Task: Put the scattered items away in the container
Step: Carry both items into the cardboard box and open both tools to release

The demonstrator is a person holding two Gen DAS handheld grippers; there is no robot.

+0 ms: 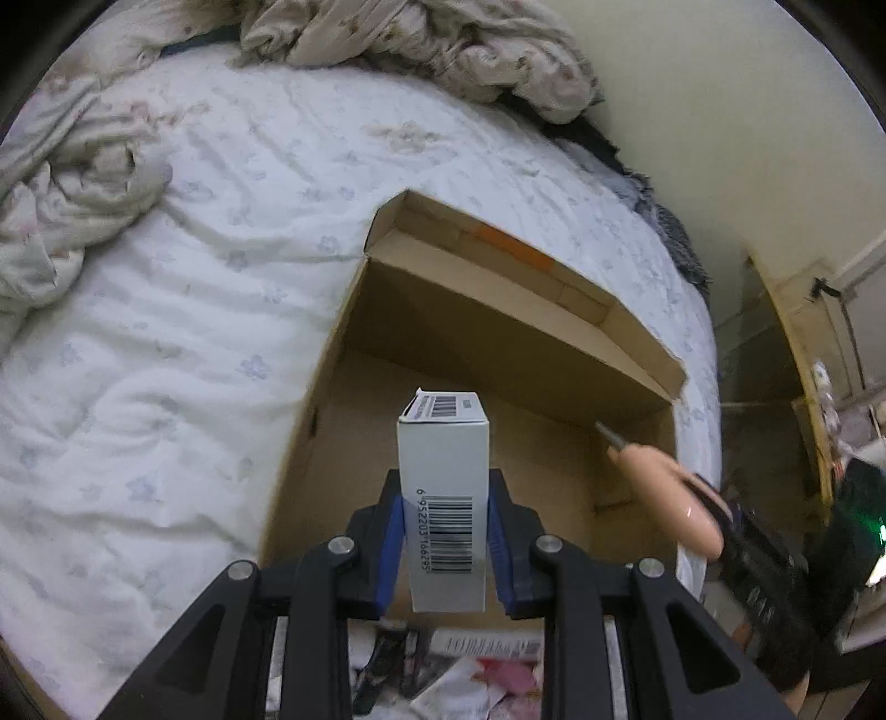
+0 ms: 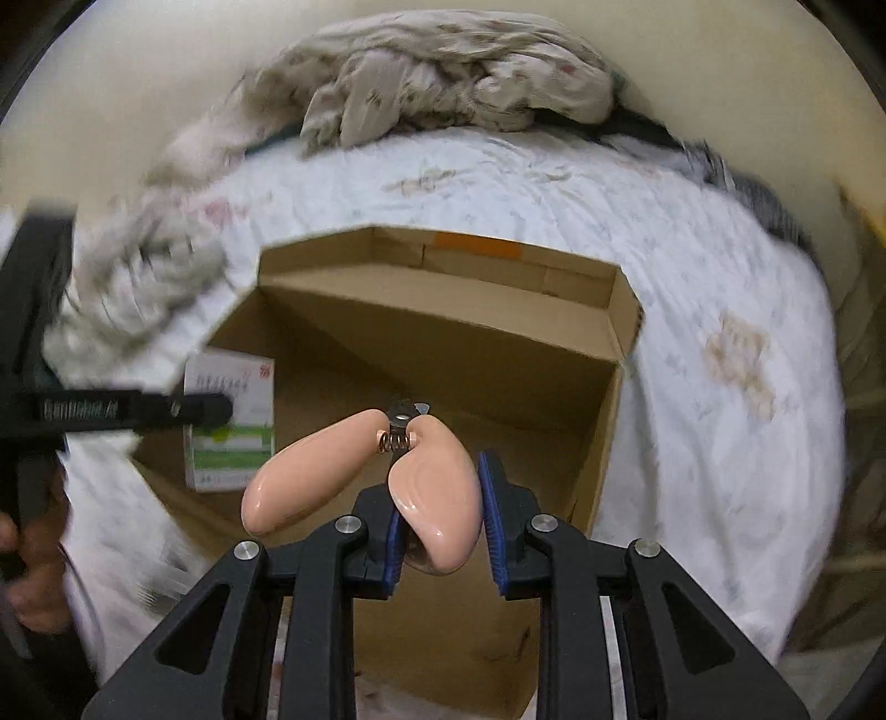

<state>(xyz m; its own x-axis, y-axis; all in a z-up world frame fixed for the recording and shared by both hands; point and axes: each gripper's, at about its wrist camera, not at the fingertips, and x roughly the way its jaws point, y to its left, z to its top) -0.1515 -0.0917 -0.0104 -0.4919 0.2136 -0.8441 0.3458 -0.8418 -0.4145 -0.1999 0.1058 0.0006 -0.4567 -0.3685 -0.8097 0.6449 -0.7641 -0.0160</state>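
Note:
An open cardboard box (image 1: 498, 310) lies on the bed, its inside bare as far as I can see. My left gripper (image 1: 446, 537) is shut on a white carton with barcodes (image 1: 443, 471), held upright over the box's near left part. My right gripper (image 2: 440, 520) is shut on one handle of pink-handled pliers (image 2: 432, 487), held over the box (image 2: 443, 343); the other handle splays left. The pliers (image 1: 664, 487) also show at the right in the left wrist view. The carton (image 2: 232, 421) and the left gripper's finger (image 2: 166, 412) show at the left in the right wrist view.
The bed has a white flowered sheet (image 1: 166, 332) with a crumpled quilt (image 1: 415, 44) at the far side and left. A wall (image 1: 720, 111) runs behind. Printed papers (image 1: 476, 664) lie under my left gripper. Furniture (image 1: 803, 360) stands to the right.

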